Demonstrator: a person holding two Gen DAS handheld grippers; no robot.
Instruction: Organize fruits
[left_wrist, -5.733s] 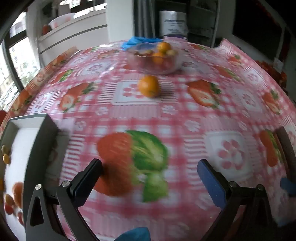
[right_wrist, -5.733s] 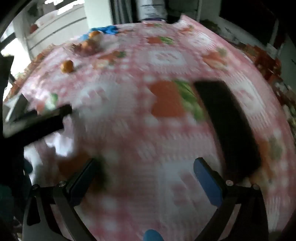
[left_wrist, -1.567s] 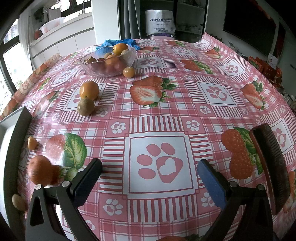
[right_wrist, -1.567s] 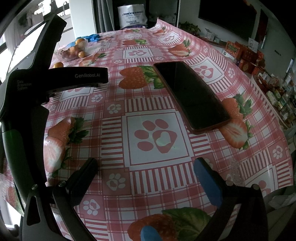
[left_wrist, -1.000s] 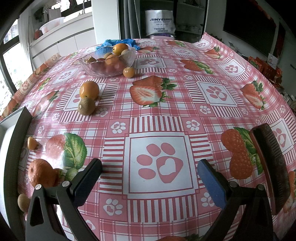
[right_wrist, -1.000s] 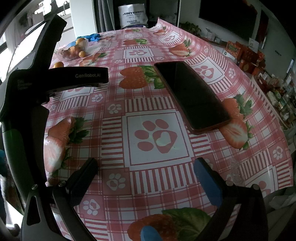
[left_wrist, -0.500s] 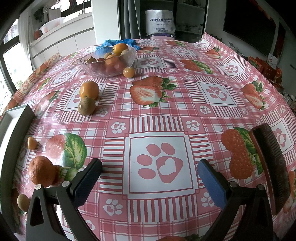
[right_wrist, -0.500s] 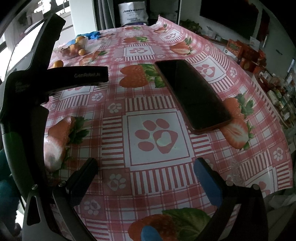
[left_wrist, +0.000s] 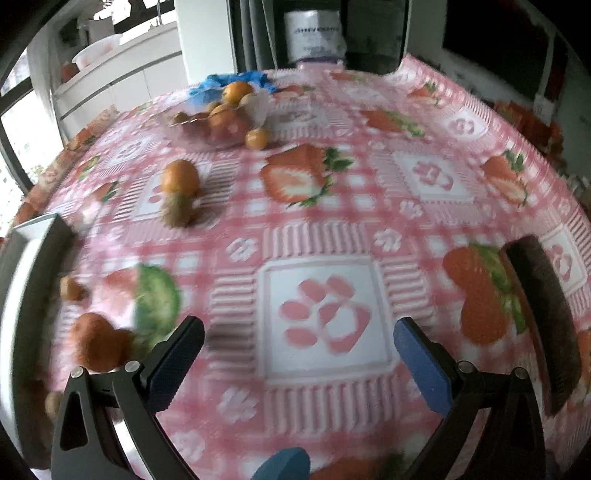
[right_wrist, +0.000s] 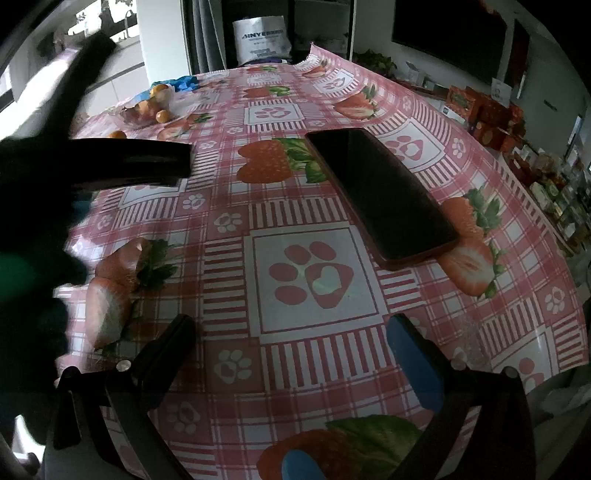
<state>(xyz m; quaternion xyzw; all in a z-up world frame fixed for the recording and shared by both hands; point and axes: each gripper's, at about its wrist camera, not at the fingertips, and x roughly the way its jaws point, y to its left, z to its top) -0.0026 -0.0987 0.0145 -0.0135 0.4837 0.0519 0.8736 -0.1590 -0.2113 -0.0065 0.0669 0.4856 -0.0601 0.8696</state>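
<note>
pink-and-white checked oilcloth printed with strawberries and paw marks covers the table (left_wrist: 424, 122), and both tools hang over its near edge with nothing between their fingers: the left gripper (left_wrist: 299, 345) stands wide apart, and so does the right gripper (right_wrist: 291, 341). the fruit is scattered on the left half of the table: a glass bowl (left_wrist: 218, 125) heaped with oranges near the far edge, a small orange (left_wrist: 256, 139) just beside it, a larger orange (left_wrist: 180, 176) touching a kiwi (left_wrist: 177, 210) toward the left edge, and another orange (left_wrist: 94, 345) by the near-left corner beside a grey tray (left_wrist: 26, 266). the left view is blurred, so smaller bits near the tray cannot be named. i judge the step in hand to be a reach by the left gripper for loose fruit; it would go best by centring one round piece between the wide fingers and closing gently so it does not roll away. a dark phone (right_wrist: 376, 192) lies toward the right edge and should be left alone. on a white bag (right_wrist: 264, 40) beyond the far edge i read "sinver", the rest unclear.
</note>
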